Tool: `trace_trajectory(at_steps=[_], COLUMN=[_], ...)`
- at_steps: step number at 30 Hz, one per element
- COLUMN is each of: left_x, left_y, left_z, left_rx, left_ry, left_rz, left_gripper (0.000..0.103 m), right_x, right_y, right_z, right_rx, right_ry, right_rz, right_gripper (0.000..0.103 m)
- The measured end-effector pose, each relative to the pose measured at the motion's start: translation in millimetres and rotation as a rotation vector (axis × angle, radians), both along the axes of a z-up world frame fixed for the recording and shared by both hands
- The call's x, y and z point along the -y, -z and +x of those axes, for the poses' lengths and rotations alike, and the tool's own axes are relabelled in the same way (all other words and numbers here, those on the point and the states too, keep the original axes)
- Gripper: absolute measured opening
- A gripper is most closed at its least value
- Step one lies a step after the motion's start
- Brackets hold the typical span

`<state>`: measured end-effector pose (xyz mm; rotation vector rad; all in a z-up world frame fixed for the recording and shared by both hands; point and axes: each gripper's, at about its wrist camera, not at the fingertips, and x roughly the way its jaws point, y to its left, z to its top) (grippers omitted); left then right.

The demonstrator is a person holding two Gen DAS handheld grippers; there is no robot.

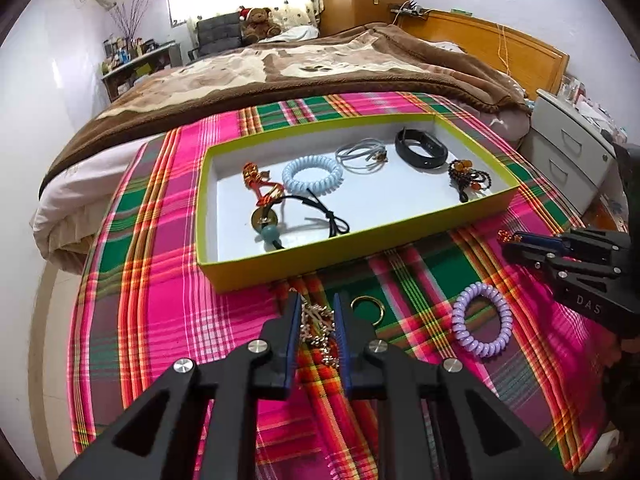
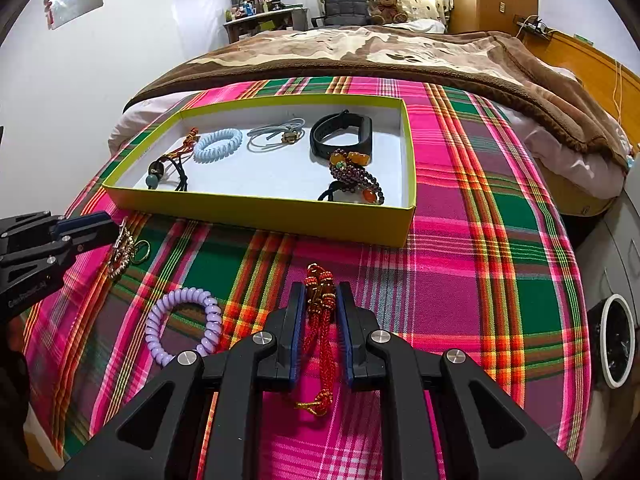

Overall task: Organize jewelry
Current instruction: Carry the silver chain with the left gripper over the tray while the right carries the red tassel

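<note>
A yellow-green box lid (image 1: 320,256) (image 2: 256,214) lies on the plaid cloth and holds several pieces: a blue coil band (image 1: 312,172), a black wristband (image 1: 420,148), a beaded bracelet (image 2: 356,176). My left gripper (image 1: 318,312) is shut on a gold chain (image 1: 318,328), which hangs from it in the right wrist view (image 2: 120,252). My right gripper (image 2: 320,300) is shut on a red corded bead charm (image 2: 320,292). A purple coil band (image 1: 482,320) (image 2: 184,324) and a gold ring (image 1: 368,308) lie loose on the cloth.
The plaid cloth (image 2: 480,240) covers the foot of a bed with a brown blanket (image 1: 280,68). A white drawer unit (image 1: 568,148) stands to the right. A round bin (image 2: 616,340) sits on the floor at right.
</note>
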<state>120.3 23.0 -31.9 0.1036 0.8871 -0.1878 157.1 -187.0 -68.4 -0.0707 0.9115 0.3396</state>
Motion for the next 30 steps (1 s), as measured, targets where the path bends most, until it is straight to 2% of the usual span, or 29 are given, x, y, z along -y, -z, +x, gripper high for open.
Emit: trace_trajectory(at_steps=[2,5,9,13,14,16,17,18,21,29,30], left_x=[-3.4,-3.3,-12.1,-18.8,-16.2,-10.3,-9.2,-9.4,-5.2,-1.4,-1.2], left_y=[-5.0,-12.9,-16.0,-1.5,3.5,10.0,11.9,13.0,16.8,19.4,19.3], left_z=[-2.6,-5.2,-3.7,1.3,0.6,-2.6,-3.4,-3.4,-1.9,-1.5,-0.3], left_rx=[0.003,0.033,0.033,-0.053,-0.064,-0.070,-0.074,-0.077,-0.077,-0.066,-0.064], left_ry=[0.002,0.006,-0.005,-0.019,-0.022,-0.028,-0.030,-0.037,-0.065,-0.062,-0.062], left_rz=[-0.053,-0.055,-0.097,-0.174,-0.161,-0.125,-0.135,-0.139,-0.078,-0.030,-0.028], left_gripper=[0.017,0.017,0.016,0.019,0.021,0.038,0.040,0.040,0.040,0.040,0.037], right_x=[0.2,1.0,2.8,0.1,-0.4,-1.9,-2.7,-3.2,-4.4,-5.9,-6.8], right_y=[-0.1,-0.4,-2.5,-6.0,-6.0,-5.9,-5.9,-6.1,-6.8,-8.1,-7.8], right_z=[0.2,0.4,-1.2,-3.7,-3.7,-4.1,-4.4,-4.4,-4.4,-3.8,-3.8], right_rx=[-0.001,-0.005,-0.006,0.005,0.003,0.001,0.000,0.000,0.000,0.002,0.002], right_ry=[0.001,0.005,0.007,0.011,0.012,0.011,0.011,0.010,0.010,0.008,0.007], right_rz=[0.003,0.010,0.037,0.038,0.043,0.046,0.046,0.045,0.043,0.053,0.051], right_gripper=[0.016,0.016,0.016,0.016,0.016,0.016,0.016,0.016,0.016,0.016,0.016])
